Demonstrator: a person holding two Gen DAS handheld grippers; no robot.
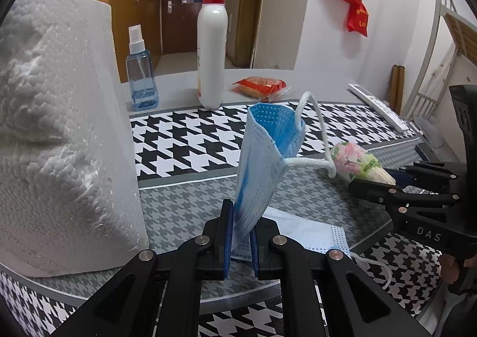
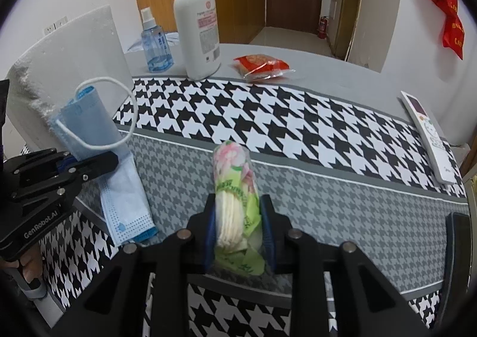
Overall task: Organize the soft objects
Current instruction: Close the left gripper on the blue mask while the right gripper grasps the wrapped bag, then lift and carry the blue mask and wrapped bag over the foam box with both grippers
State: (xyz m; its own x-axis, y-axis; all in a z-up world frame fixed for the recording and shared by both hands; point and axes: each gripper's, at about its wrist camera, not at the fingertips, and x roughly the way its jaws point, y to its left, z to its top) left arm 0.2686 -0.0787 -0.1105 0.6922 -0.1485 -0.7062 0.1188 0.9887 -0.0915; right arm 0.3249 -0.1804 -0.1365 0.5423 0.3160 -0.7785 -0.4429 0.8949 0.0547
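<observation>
My left gripper is shut on a blue face mask, which stands upright from the pads with its white ear loop hanging to the right. A second, paler mask lies flat on the houndstooth mat just beyond the fingers. My right gripper is shut on a floral tissue pack, gripped by its torn green end, and the pack points away along the mat. In the right wrist view the left gripper holds the blue mask above the flat mask.
A large paper towel roll stands at the left. Behind the mat are a blue spray bottle, a white pump bottle and a red snack packet. A white remote lies at the right edge.
</observation>
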